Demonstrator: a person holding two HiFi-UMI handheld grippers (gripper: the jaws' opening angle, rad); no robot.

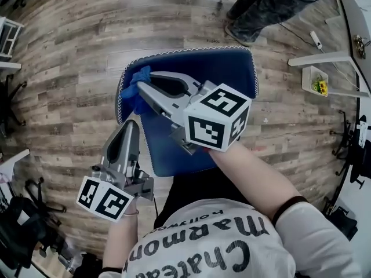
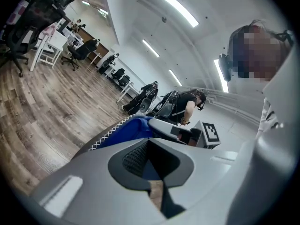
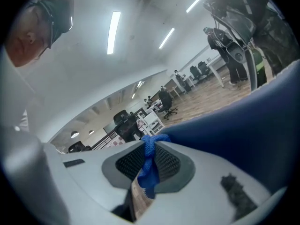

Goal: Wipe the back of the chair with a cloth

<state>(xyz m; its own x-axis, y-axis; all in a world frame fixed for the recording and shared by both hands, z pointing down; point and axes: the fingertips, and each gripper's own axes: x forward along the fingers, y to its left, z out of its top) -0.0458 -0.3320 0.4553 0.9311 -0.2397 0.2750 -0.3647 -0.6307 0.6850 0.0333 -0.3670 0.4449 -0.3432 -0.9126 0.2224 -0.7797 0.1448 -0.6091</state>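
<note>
A blue chair back (image 1: 223, 68) with white stitching along its edge fills the middle of the head view, just in front of me. My right gripper (image 1: 141, 84) is shut on a blue cloth (image 1: 134, 91), which is pressed against the chair's upper left corner. In the right gripper view the cloth (image 3: 150, 168) is bunched between the jaws, with the chair (image 3: 243, 130) close behind it. My left gripper (image 1: 131, 126) is shut with nothing in it and points at the chair's left edge. Its own view shows the stitched chair edge (image 2: 123, 134) and the right gripper (image 2: 174, 130) just past its tips (image 2: 148, 144).
A person in camouflage trousers (image 1: 269, 4) stands beyond the chair. White desks (image 1: 324, 58) and a small box with yellow items (image 1: 317, 86) are at the right. Black office chairs (image 1: 20, 227) stand at the lower left, and a white shelf (image 1: 8, 36) at the upper left. The floor is wood.
</note>
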